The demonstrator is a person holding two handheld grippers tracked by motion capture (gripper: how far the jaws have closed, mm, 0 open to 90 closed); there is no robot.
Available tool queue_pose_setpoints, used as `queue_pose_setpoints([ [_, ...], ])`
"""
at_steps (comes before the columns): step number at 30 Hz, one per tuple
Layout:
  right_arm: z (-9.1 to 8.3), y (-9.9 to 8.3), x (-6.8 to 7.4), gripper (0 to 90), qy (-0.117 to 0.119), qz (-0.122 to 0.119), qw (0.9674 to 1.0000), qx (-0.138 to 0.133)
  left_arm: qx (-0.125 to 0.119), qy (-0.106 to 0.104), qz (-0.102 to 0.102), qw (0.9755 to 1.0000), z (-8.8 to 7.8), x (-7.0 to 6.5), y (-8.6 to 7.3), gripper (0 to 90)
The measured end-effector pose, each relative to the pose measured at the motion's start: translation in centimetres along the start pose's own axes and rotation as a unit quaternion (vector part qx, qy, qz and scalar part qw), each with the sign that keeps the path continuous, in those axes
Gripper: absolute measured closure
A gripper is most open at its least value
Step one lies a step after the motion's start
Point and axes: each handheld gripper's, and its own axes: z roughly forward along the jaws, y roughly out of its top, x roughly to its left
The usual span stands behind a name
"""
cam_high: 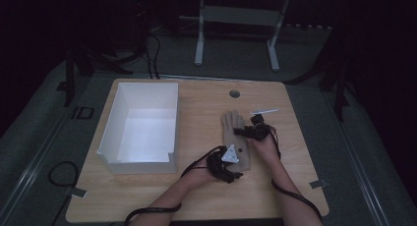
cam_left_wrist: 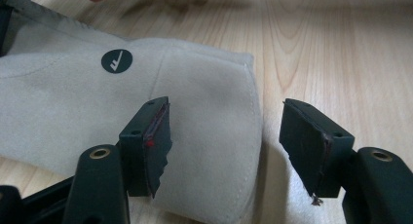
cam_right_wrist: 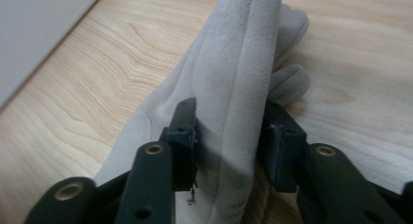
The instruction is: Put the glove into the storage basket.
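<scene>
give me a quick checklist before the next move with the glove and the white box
1. Right gripper clamped on the glove: ok, jaws pinch a raised fold at the finger end.
2. Left gripper gripping the cuff: not ok, jaws stand apart astride the cuff edge, pads not pressing.
3. Glove lifted off the table: not ok, most of it lies flat.
4. White box open: ok.
5. Path from glove to box free: ok, bare wood between.
6. Grip firm enough to carry: cannot tell.
</scene>
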Motion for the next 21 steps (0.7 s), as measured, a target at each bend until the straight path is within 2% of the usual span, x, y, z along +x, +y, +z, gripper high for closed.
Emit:
queue_pose_setpoints([
  [3,0.0,-0.2,0.5,63.5,-0.017,-0.013,0.9997,-0.012,0.011,0.011,0.024,0.9996,0.1,-0.2,0.1,36.4],
  [5,0.0,-0.3,0.5,63.5,-0.017,-0.007,0.9997,-0.015,0.011,0.014,0.02,0.9996,0.1,-0.3,0.2,37.1],
  [8,0.0,-0.4,0.7,63.6,-0.022,-0.012,0.9995,-0.017,0.007,0.02,0.028,0.9994,0.1,-0.3,0.1,39.1],
  [11,0.0,-0.4,1.1,63.8,-0.033,-0.024,0.999,-0.019,0.007,0.034,0.04,0.9986,0.0,-0.2,0.1,51.3],
  [14,0.0,-0.5,1.1,64.7,-0.03,-0.021,0.999,-0.024,0.015,0.058,0.046,0.9972,0.1,-0.1,0.2,70.2],
  [15,0.0,-0.5,1.1,65.0,-0.027,-0.017,0.9992,-0.025,0.013,0.054,0.036,0.9978,0.1,0.1,0.2,76.6],
  [17,0.1,-0.6,1.0,65.3,-0.022,-0.013,0.9992,-0.03,0.006,0.03,-0.001,0.9995,-0.1,0.9,0.2,79.9],
  [18,0.0,-0.6,1.0,65.6,-0.021,-0.013,0.9992,-0.03,0.002,0.021,-0.013,0.9997,-0.2,1.2,0.1,80.8],
  [21,-0.2,-0.4,1.1,66.6,-0.017,-0.009,0.9992,-0.034,-0.005,0.008,-0.026,0.9996,-0.3,1.5,0.0,81.6],
])
